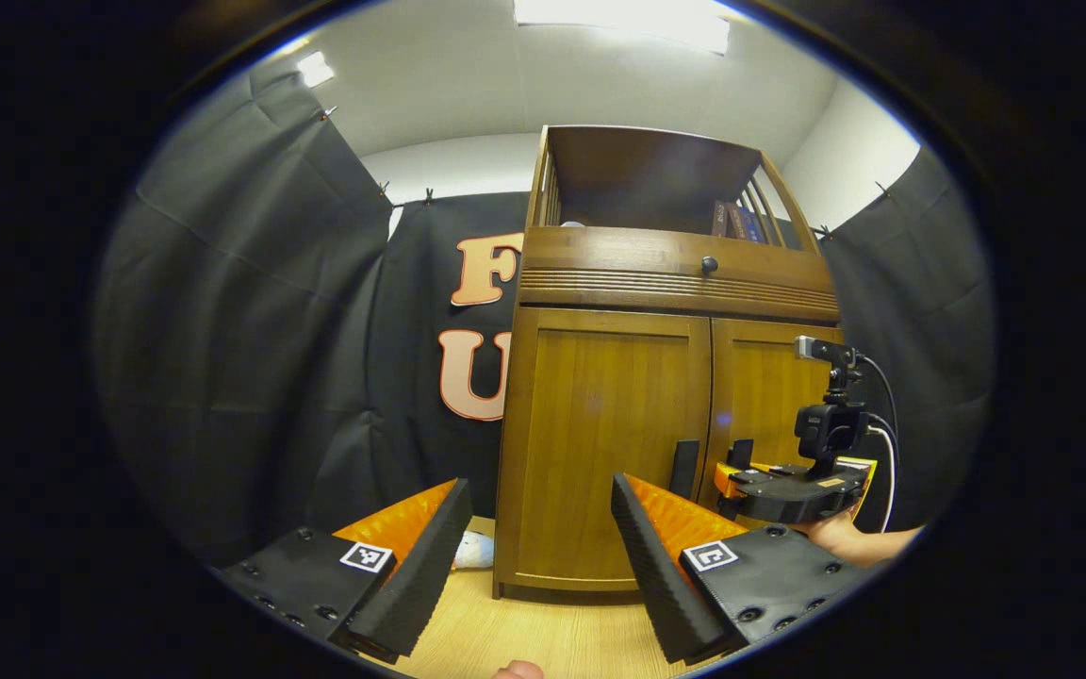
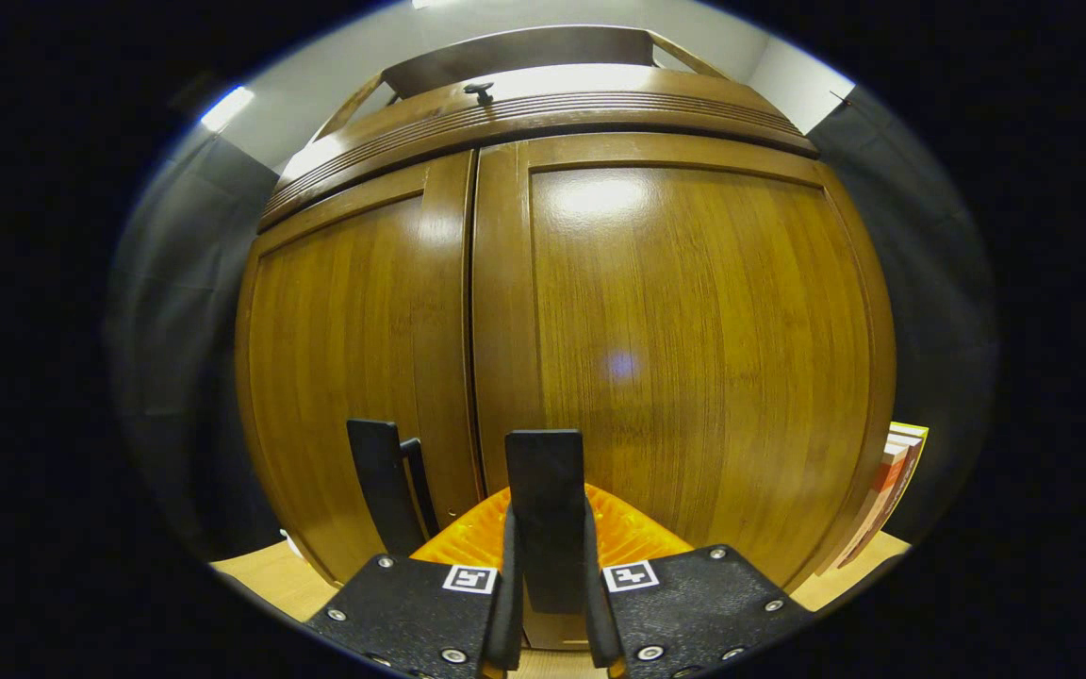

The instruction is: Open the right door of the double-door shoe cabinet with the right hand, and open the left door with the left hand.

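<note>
Left gripper view: the left gripper (image 1: 534, 552) hangs wide and empty, well short of the shoe cabinet (image 1: 666, 283) ahead on the floor. Its left door (image 1: 600, 443) is closed. Far right, the right gripper (image 1: 741, 471) sits at the right door (image 1: 769, 396). No writing is legible; the book spines up top are too small.

Right gripper view: the fingers (image 2: 505, 604) pinch the right door's black handle (image 2: 546, 500). The left handle (image 2: 381, 486) stands just beside. Risk: the narrow tab may slip out if pulled off the hinge arc. 2 square markers carry no words.
</note>
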Demonstrator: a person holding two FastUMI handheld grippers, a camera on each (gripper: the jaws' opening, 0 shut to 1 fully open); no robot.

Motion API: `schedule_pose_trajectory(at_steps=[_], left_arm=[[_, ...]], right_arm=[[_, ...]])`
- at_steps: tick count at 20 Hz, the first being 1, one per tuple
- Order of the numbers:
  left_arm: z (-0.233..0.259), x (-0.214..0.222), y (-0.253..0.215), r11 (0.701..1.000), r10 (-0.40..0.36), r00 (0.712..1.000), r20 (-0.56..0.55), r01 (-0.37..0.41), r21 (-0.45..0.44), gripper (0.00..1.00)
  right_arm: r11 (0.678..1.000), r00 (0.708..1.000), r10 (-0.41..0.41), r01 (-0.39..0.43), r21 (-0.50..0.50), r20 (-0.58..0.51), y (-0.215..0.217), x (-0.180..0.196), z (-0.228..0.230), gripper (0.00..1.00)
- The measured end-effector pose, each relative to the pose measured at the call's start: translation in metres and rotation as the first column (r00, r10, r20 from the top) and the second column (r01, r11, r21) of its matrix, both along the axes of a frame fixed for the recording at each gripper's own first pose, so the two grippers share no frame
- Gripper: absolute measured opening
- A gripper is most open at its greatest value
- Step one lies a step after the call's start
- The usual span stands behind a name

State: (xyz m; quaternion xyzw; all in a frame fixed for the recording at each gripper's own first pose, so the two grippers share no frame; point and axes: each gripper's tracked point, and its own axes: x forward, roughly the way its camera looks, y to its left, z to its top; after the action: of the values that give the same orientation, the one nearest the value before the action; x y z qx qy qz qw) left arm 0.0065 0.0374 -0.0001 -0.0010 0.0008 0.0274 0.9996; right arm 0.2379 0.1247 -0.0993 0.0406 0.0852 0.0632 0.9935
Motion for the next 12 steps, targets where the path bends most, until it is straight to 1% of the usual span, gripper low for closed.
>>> schedule_pose_trajectory(at_steps=[3,4,5,6,7,8,11,12], left_arm=[[0.0,-0.003,0.0,1.0,-0.001,1.0,-0.003,0.001,-0.005,0.92],[-0.001,-0.004,0.0,1.0,-0.002,1.0,-0.004,0.002,-0.008,0.96],[0.0,-0.007,0.0,1.0,0.001,1.0,-0.004,-0.001,-0.009,1.0],[0.001,-0.009,0.002,1.0,0.004,1.0,-0.002,-0.004,-0.01,1.0],[0.001,-0.009,0.002,1.0,0.008,1.0,0.0,-0.008,-0.009,0.96],[0.002,-0.011,0.003,1.0,0.012,1.0,0.001,-0.012,-0.008,0.92],[0.003,-0.015,0.003,1.0,0.021,1.0,0.005,-0.021,-0.005,0.92],[0.003,-0.016,0.002,1.0,0.021,1.0,0.005,-0.021,-0.003,0.96]], right_arm=[[1.0,1.0,0.001,-0.001,-0.009,-0.008,-0.002,-0.002,-0.002,0.23],[1.0,1.0,-0.001,0.0,-0.013,-0.01,-0.002,-0.002,-0.002,0.28],[1.0,1.0,0.0,0.0,-0.016,-0.013,-0.001,-0.002,-0.002,0.23],[1.0,1.0,0.002,-0.003,-0.018,-0.016,-0.002,-0.003,-0.002,0.23],[1.0,1.0,0.005,-0.006,-0.019,-0.017,-0.001,-0.004,-0.002,0.18],[1.0,1.0,0.009,-0.01,-0.02,-0.02,-0.001,-0.006,-0.002,0.23],[1.0,1.0,0.014,-0.014,-0.004,-0.01,-0.003,-0.014,0.002,0.23],[1.0,1.0,0.017,-0.017,0.003,-0.012,-0.003,-0.017,0.003,0.23]])
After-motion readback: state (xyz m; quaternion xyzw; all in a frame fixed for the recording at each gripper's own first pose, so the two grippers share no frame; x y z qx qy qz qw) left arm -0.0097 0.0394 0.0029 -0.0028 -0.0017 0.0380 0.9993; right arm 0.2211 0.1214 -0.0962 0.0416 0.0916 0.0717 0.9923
